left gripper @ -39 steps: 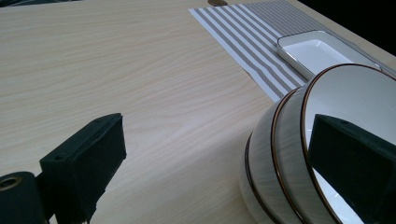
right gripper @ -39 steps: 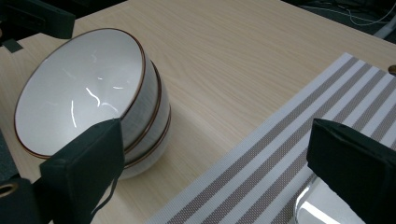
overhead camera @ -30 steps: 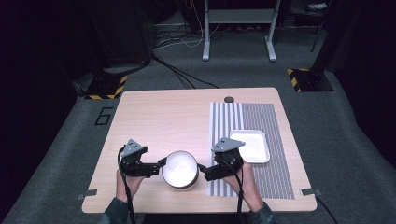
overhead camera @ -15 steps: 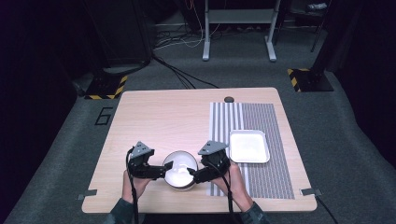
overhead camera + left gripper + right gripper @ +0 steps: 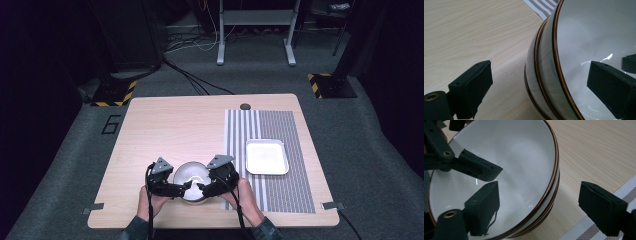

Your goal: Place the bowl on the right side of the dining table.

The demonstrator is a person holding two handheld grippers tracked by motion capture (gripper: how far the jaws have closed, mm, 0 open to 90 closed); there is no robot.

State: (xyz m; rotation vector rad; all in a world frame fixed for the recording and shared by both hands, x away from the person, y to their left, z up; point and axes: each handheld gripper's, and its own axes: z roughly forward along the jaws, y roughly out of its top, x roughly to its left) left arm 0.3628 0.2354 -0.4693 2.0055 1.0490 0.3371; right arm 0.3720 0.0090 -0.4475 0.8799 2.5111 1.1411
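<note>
The table (image 5: pixel 175 125) carries a striped mat (image 5: pixel 270 130) on its right part, and a white tray (image 5: pixel 267 156) lies on this mat. Near the front edge, just left of the mat, stand the stacked bowls (image 5: pixel 192 174). The left gripper (image 5: pixel 186 188) straddles their left rim, one jaw outside and one inside, jaws wide and not pressing. The right gripper (image 5: pixel 199 189) straddles the right rim in the same way; its jaws have just been closing but do not yet touch the rim between them.
</note>
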